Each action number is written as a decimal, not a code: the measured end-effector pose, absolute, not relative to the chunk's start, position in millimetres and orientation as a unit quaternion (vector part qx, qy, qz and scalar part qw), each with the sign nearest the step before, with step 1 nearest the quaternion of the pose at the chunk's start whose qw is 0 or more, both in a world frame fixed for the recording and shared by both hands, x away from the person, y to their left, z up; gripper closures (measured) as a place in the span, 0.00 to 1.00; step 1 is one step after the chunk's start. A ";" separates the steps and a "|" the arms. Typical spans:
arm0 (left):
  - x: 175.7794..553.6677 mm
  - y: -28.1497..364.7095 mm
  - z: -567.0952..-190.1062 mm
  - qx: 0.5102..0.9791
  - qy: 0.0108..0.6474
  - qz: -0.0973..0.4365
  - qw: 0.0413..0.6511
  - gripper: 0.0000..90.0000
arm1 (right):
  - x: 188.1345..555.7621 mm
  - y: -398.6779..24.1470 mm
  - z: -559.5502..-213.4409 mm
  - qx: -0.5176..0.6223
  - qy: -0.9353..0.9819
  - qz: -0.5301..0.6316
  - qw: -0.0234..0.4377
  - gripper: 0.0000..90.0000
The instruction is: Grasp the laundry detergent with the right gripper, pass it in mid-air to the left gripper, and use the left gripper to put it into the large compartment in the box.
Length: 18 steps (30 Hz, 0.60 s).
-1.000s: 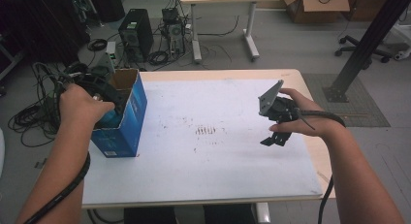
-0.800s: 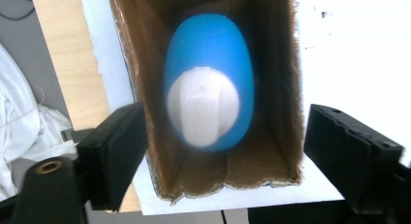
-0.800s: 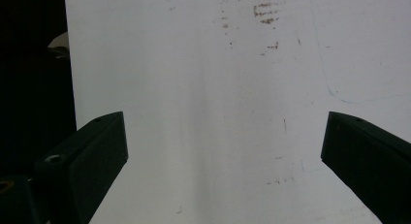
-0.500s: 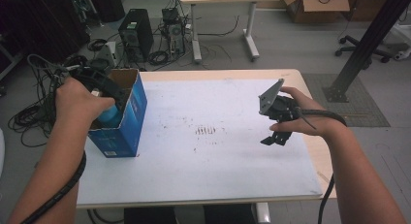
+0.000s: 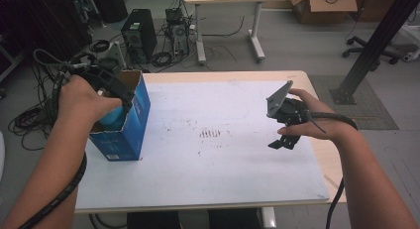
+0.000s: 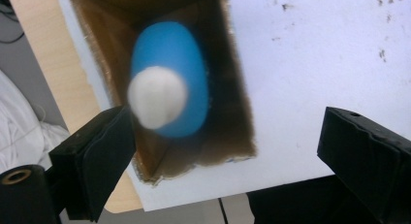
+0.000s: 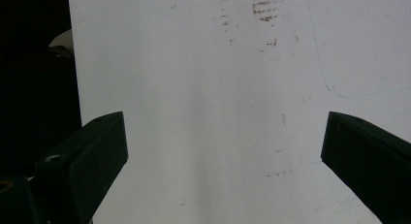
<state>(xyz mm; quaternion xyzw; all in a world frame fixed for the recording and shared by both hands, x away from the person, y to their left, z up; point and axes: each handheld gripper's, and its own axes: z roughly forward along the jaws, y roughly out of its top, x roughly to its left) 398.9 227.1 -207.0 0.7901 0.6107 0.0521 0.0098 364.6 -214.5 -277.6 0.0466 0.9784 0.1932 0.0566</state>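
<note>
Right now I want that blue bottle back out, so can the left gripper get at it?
Probably yes: the left gripper hangs open right above the box, and the bottle stands inside with its top uncovered.

Even, soft indoor light, faint shadows; close bottle blurred, perhaps out of focus.

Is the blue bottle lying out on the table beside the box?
No, the left gripper view shows the blue bottle standing inside the open box, white cap up.
</note>
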 end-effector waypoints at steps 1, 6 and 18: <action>398.6 223.8 -206.0 0.796 0.603 0.051 0.013 0.07 | 364.4 -214.8 -277.2 0.047 0.978 0.193 0.057 0.03; 400.2 211.8 -203.3 0.815 0.577 0.042 0.028 0.05 | 363.9 -216.9 -274.0 0.049 0.978 0.192 0.059 0.03; 406.0 179.0 -202.2 0.879 0.473 0.041 0.037 0.00 | 370.0 -216.1 -246.5 0.045 0.978 0.192 0.071 0.03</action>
